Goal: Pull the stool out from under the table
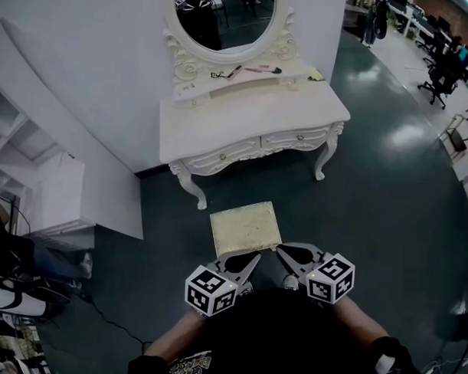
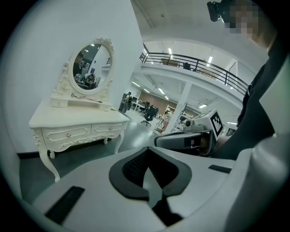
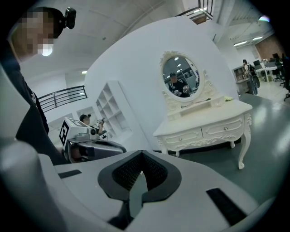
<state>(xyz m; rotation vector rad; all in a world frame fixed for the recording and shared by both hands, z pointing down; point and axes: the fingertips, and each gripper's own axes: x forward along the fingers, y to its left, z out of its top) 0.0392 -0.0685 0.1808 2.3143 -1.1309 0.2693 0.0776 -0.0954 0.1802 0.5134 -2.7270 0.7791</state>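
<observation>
The square, cream-cushioned stool (image 1: 245, 227) stands on the dark floor, clear of the front edge of the ornate white dressing table (image 1: 252, 118) and just ahead of both grippers. The left gripper (image 1: 250, 260) and right gripper (image 1: 285, 253) are pinched together on nothing. For any further pull, I'd open both, take the seat's near corners evenly and draw straight back.
</observation>
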